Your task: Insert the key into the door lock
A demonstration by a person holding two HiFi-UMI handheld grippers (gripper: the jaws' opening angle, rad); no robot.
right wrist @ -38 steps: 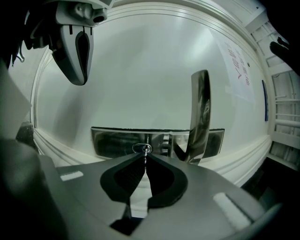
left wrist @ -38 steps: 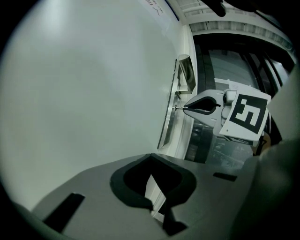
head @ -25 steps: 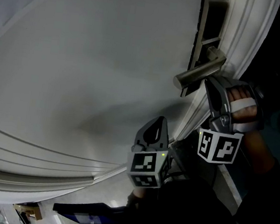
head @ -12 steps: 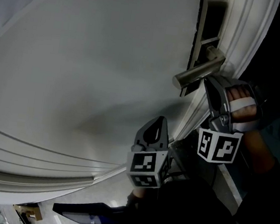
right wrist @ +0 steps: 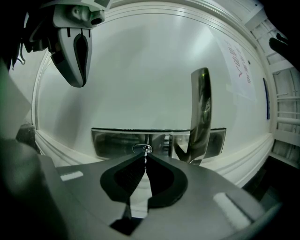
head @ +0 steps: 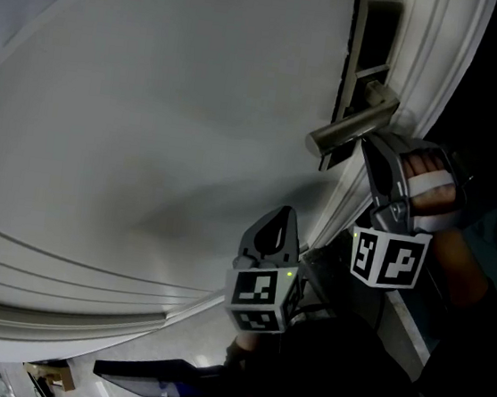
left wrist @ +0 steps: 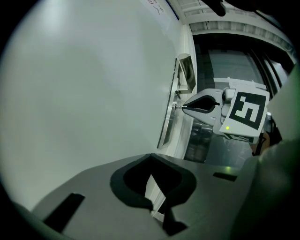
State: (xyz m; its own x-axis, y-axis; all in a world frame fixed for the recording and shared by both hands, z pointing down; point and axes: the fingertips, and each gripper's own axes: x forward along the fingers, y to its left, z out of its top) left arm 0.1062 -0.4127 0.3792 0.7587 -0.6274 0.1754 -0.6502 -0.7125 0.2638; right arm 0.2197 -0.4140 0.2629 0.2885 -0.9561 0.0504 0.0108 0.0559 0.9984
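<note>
The fingers (right wrist: 126, 176) of your right gripper (right wrist: 144, 161) were closed together on the key (right wrist: 145, 153), and only its small metal tip showed beyond them. That tip stood right at the round keyhole (right wrist: 141, 149) in the shiny lock plate (right wrist: 112, 143). I could not tell whether it was inside the keyhole or only at its mouth. The door handle (right wrist: 200, 112) stood just beside the keyhole, on its right in the right gripper view.

The fingers (left wrist: 130, 183) of your left gripper (left wrist: 149, 156) were pressed tip to tip, with nothing between them. This gripper hung near the white door (head: 148, 136), apart from the lock plate, and it held nothing.

The key is, I think, light, thin and stiff, and its smooth metal can be slippery. If you push it a little crooked, it may turn or slide between the fingers. The best place to hold it is the flat head, gripped deep and firmly, with the blade free and in one line with the keyhole. The lock plate and the door will probably not give way, so a wrong angle would press back on the key and not on them.
</note>
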